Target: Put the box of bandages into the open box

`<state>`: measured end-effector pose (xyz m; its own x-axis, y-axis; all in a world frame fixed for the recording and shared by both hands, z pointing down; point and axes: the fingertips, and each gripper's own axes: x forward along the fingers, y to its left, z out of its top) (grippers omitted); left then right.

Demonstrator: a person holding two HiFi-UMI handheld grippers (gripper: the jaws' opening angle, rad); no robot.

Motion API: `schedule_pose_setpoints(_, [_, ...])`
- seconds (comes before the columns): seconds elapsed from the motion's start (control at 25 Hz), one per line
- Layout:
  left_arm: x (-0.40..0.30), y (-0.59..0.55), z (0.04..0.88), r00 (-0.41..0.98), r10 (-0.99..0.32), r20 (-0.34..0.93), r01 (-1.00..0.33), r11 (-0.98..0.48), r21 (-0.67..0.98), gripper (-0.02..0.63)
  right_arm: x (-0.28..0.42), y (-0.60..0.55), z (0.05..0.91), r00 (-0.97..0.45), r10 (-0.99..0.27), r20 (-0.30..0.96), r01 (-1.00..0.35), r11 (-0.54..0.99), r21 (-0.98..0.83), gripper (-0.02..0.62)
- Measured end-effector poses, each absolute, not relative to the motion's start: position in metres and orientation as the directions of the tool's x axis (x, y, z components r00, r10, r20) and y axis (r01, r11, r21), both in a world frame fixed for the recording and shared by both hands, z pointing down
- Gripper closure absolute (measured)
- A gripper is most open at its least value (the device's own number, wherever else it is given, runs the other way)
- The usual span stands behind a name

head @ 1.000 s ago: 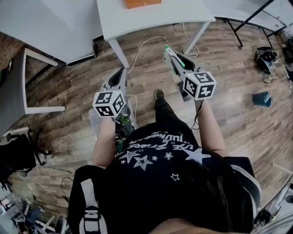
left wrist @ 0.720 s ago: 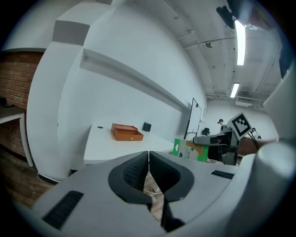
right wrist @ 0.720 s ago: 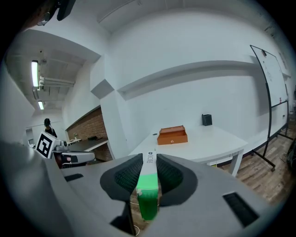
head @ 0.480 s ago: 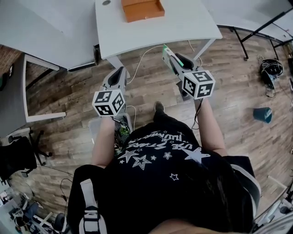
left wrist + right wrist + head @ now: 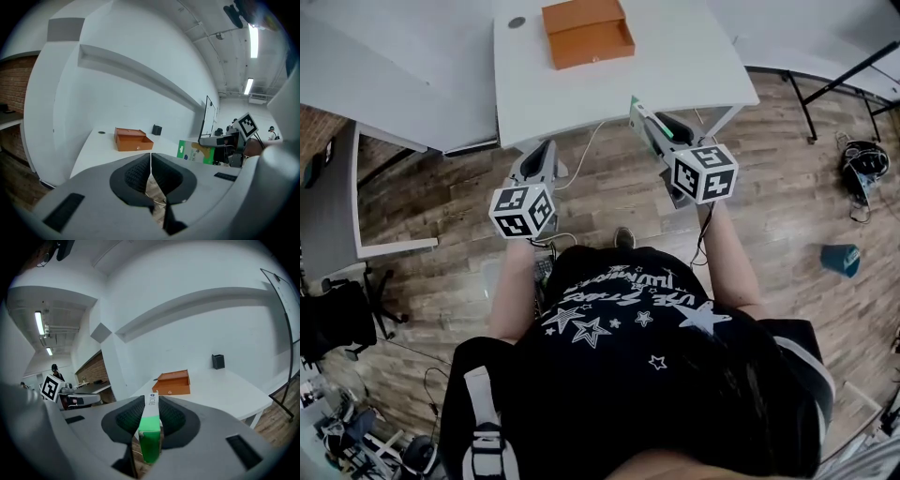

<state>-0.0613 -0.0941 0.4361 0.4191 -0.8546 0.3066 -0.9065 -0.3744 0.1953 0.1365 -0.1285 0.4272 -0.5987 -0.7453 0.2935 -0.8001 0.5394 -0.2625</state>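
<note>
An orange open box point(image 5: 587, 31) sits on the white table point(image 5: 675, 66), also seen as the orange box point(image 5: 132, 139) and orange box point(image 5: 174, 383) from the gripper views. My right gripper point(image 5: 643, 114) is shut on the green and white box of bandages point(image 5: 151, 427), held on edge between the jaws at the table's front edge, short of the orange box. The bandage box point(image 5: 194, 152) shows in the left gripper view too. My left gripper point(image 5: 546, 157) hangs over the wooden floor just before the table, jaws shut with nothing in them point(image 5: 151, 161).
A small black holder point(image 5: 218, 361) stands at the table's far side. A second white table point(image 5: 384, 66) lies to the left. Table legs point(image 5: 720, 120) and a white cable point(image 5: 581, 155) are below the grippers. A blue object point(image 5: 841, 260) lies on the floor at right.
The table and orange box have come closer and further into view. Both grippers have moved forward toward the table's front edge, the right still holding the bandage box.
</note>
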Motion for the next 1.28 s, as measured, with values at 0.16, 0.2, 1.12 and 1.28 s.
schedule_pose_setpoints(0.16, [-0.063,-0.101,0.440,0.405,-0.857,0.320,-0.913,-0.357,0.198,0.581,0.134,-0.141,0.432,-0.613,-0.732,0.298,-0.789,0.548,-0.278,0.483])
schedule_pose_setpoints(0.2, [-0.063,-0.103,0.440,0.400,-0.858,0.323,-0.915,-0.352,0.199,0.581,0.134,-0.143,0.432,-0.616,-0.729,0.299,-0.787,0.550,-0.281,0.483])
schedule_pose_setpoints(1.12, [-0.089,-0.296,0.456,0.408,-0.858,0.311,-0.909,-0.349,0.228,0.581,0.114,-0.319,0.450,-0.597,-0.718,0.357,-0.802,0.539,-0.258,0.482])
schedule_pose_setpoints(1.28, [-0.107,-0.354,0.457,0.409,-0.855,0.318,-0.908,-0.347,0.236,0.581,0.090,-0.376,0.449,-0.607,-0.703,0.370,-0.794,0.555,-0.249,0.483])
